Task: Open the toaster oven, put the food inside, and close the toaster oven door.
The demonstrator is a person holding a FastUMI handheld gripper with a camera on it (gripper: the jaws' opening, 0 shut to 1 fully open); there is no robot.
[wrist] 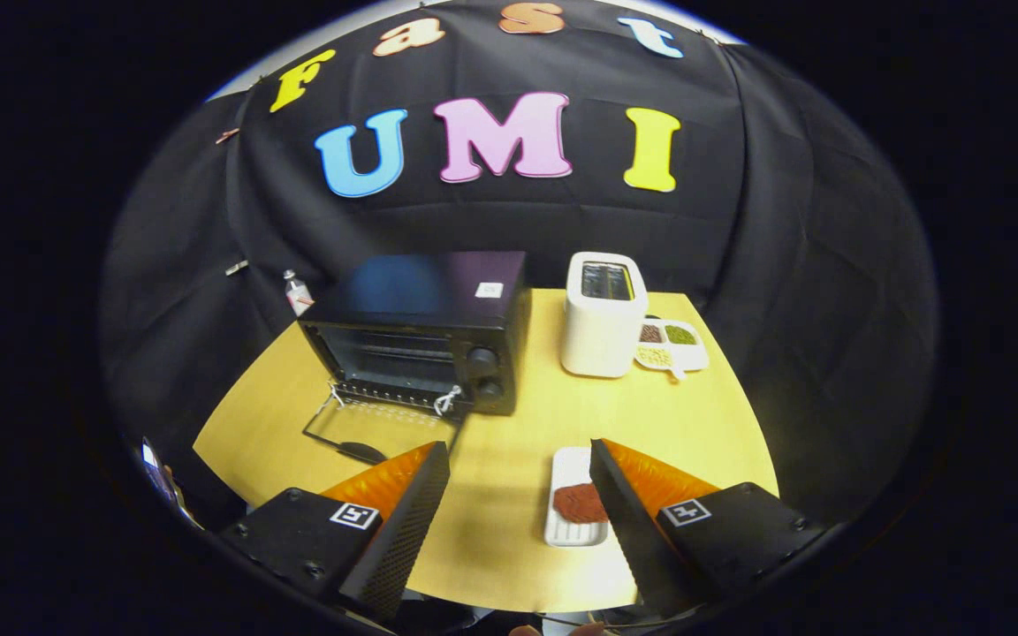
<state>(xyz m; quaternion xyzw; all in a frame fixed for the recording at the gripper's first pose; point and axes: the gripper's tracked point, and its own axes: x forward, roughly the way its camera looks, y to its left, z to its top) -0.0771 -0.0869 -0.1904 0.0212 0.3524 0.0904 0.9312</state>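
With the gripper (pixel 518 503) fingers wide apart and empty, low in the frame, the patty (pixel 578 502) could have slid off its small white tray (pixel 568 533) before reaching the open oven (pixel 425 344).

text: none legible | toaster oven (pixel 425 340) sticker: too small

The gripper (pixel 518 459) hangs over the yellow table (pixel 509 530), its two fingers spread wide with nothing between them. The toaster oven (pixel 425 340) sits in the middle of the frame, its door (pixel 376 428) folded down flat. By the right finger lies a white tray (pixel 573 521) with a reddish piece of food (pixel 578 503). Right of the oven stand a white toaster (pixel 602 318) and a small divided dish (pixel 672 346).
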